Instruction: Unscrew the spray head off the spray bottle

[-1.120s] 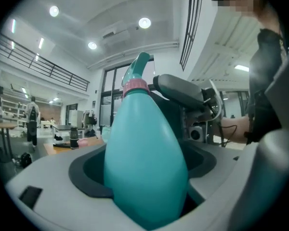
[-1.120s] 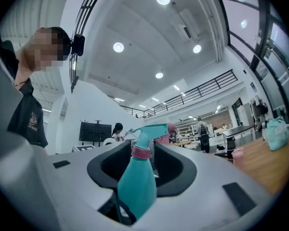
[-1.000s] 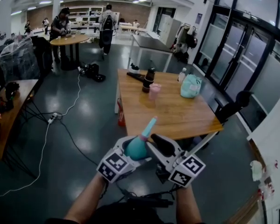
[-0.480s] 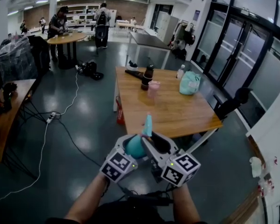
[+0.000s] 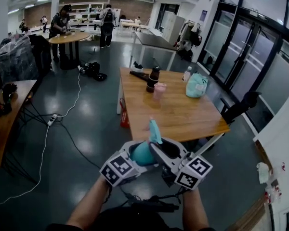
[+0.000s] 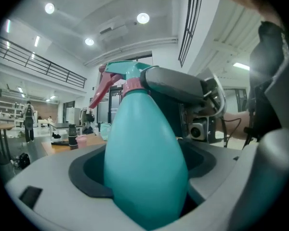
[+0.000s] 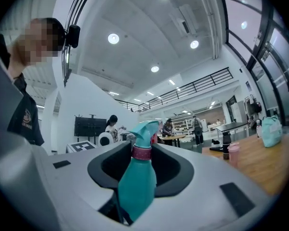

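A teal spray bottle (image 5: 142,154) is held in the air in front of me, its spray head (image 5: 154,130) pointing up and away. My left gripper (image 5: 138,152) is shut on the bottle's fat body (image 6: 144,167), which fills the left gripper view. My right gripper (image 5: 158,146) sits round the neck, its jaws having just been closing. In the right gripper view the pink collar (image 7: 141,152) under the teal spray head (image 7: 145,130) lies snug between the dark pads (image 7: 169,170). The bottle's base is hidden.
A wooden table (image 5: 178,119) stands just ahead with a dark bottle (image 5: 153,81), a pink cup (image 5: 159,91) and a teal bag (image 5: 196,86). Cables (image 5: 62,124) trail over the dark floor. A desk (image 5: 9,114) is at left. People stand far back.
My right gripper has come in from the right and closed round the bottle's neck. The spray head has swung from leaning right to nearly upright. Both grippers sit slightly lower.
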### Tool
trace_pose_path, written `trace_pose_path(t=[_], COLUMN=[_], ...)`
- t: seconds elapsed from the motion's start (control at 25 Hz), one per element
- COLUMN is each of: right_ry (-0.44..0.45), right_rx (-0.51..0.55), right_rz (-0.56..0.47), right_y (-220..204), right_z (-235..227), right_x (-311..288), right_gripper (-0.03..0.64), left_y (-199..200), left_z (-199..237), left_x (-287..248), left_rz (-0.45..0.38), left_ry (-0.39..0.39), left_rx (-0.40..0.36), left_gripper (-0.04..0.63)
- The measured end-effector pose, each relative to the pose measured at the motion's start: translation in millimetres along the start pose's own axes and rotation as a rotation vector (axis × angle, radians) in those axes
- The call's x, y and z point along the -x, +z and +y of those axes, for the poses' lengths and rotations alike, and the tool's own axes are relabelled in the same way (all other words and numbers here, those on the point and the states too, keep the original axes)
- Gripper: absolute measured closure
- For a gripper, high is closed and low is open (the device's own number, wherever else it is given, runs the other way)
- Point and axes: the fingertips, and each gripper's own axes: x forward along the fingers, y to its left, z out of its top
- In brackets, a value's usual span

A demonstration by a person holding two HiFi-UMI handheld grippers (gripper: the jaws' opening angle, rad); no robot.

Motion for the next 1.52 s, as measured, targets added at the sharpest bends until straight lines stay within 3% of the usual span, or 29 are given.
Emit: trace_pose_path(t=[0.24, 0.44, 0.6, 0.76, 1.0, 1.28, 1.4, 1.52], right_ry=[0.18, 0.277, 0.171, -0.016, -0.166, -0.214, -0.172, -0.082], right_rx=[-0.011, -0.063, -0.078, -0.053, -0.076, -0.041, -0.023, -0.03], right_rz=[-0.021, -0.07, -0.104, -0.112, -0.069, -0.02, -0.011, -0.016], right_y=[0, 6, 10, 8, 0, -10, -10, -8], right_z=[10, 9, -1, -11, -20, -27, -24, -17], right_x=[7, 15, 16, 12, 3, 9, 12, 20], right_gripper=[0.477, 0.477, 0.467, 0.462, 0.462, 0.471, 0.472, 0.476], left_y=[3, 10, 8, 2, -8, -14, -14, -9], left_z=[-16, -22, -5, 17, 23, 13, 8, -8], left_x=[7, 7, 2, -4, -13, -19, -20, -18], left_rz=[-0.024, -0.046, -0.03, 0.029, 0.103, 0.131, 0.128, 0.097], left_ry=[-0.119, -0.152, -0.051, 0.104, 0.201, 0.198, 0.159, 0.059], left_rx=[0.003, -0.003, 0.011, -0.006, -0.045, -0.054, -0.047, -0.019], left_gripper=[0.172, 0.172, 0.172, 0.172, 0.172, 0.171, 0.171, 0.172])
